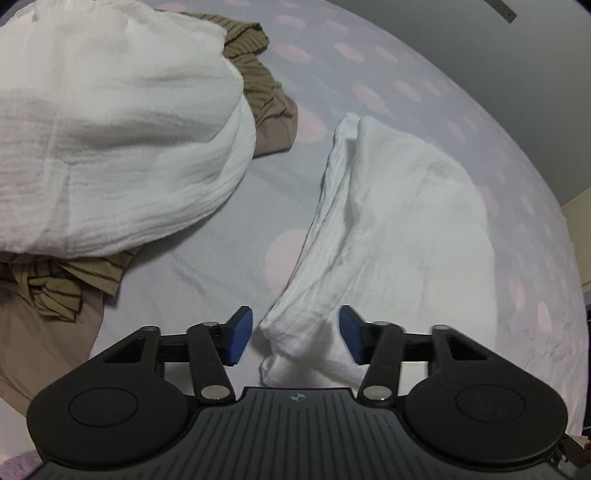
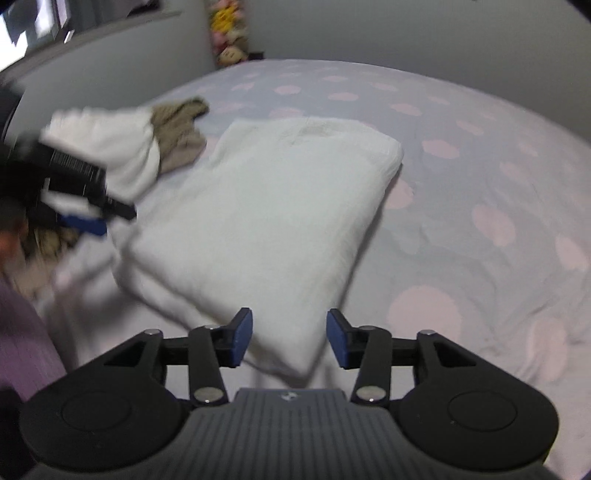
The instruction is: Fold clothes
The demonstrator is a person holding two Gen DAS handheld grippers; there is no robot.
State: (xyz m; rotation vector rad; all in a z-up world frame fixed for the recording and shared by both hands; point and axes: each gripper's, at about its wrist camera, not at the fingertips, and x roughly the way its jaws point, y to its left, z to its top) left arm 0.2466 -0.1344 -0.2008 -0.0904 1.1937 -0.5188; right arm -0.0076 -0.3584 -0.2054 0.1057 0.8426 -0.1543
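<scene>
Bed (image 2: 480, 177): all items listed are carried on its sheet.

Folded garment (image 2: 266, 221): laid flat near the middle of the bed. Its near corner is placed between the jaws of the right gripper (image 2: 290, 338), which are not pressed on it. Its near left corner (image 1: 295, 332) is placed between the separated jaws of the left gripper (image 1: 295, 338).

Unfolded garment (image 1: 110, 147): heaped to the left of the folded garment, apart from it, with bare sheet between.

Striped garment (image 1: 258, 85): laid under the unfolded garment, exposed behind it and at its near edge.

Wall (image 2: 406, 33): situated behind the bed.

Soft toys (image 2: 229, 33): stacked in the corner behind the bed, left of centre.
</scene>
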